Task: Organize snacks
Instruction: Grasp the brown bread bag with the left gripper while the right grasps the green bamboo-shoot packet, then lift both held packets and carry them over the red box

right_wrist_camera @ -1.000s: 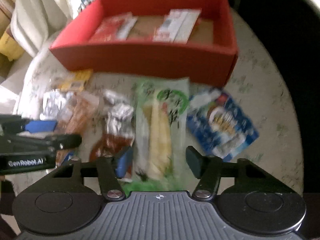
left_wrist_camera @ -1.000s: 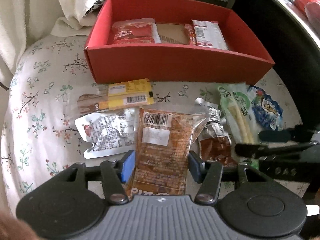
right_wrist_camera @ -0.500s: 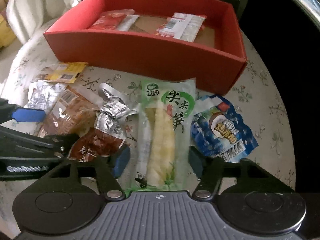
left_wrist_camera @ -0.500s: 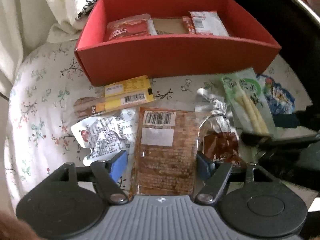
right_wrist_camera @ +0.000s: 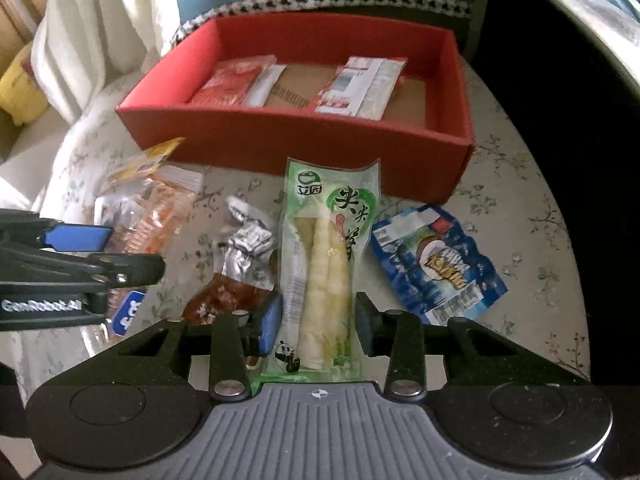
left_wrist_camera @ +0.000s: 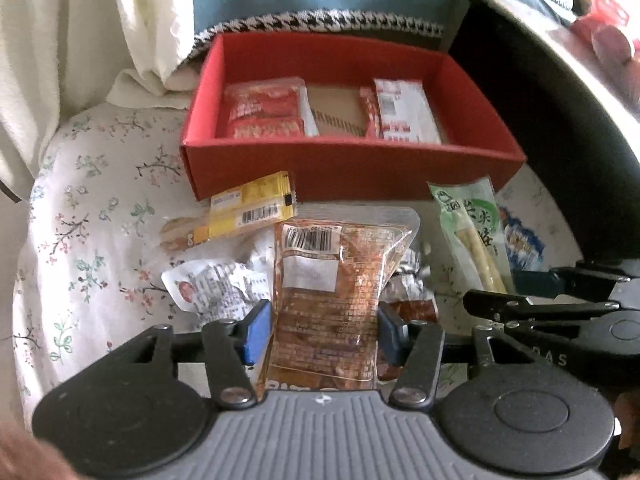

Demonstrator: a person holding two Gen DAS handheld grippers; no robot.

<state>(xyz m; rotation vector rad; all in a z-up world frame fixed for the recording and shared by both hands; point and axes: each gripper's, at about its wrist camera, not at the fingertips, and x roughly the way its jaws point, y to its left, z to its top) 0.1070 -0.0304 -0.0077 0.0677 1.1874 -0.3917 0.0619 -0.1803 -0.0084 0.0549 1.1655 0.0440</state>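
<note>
Orange-brown snack pack (left_wrist_camera: 326,300) now lifted, clamped in left gripper (left_wrist_camera: 323,330) | right gripper (right_wrist_camera: 318,318) now pinching green bamboo-shoot pack (right_wrist_camera: 326,264) | red box (right_wrist_camera: 280,140) unchanged

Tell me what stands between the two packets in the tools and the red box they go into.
Nothing visible blocks either path. The left tool grips the brown snack packet, the right tool the green bamboo shoot packet. Only the near wall of the red box must be cleared. Bare cardboard shows between the two red packets inside.

Bare cardboard shows mid red box (left_wrist_camera: 352,168) between red packets (left_wrist_camera: 262,110) and white-red packets (left_wrist_camera: 400,114).
</note>
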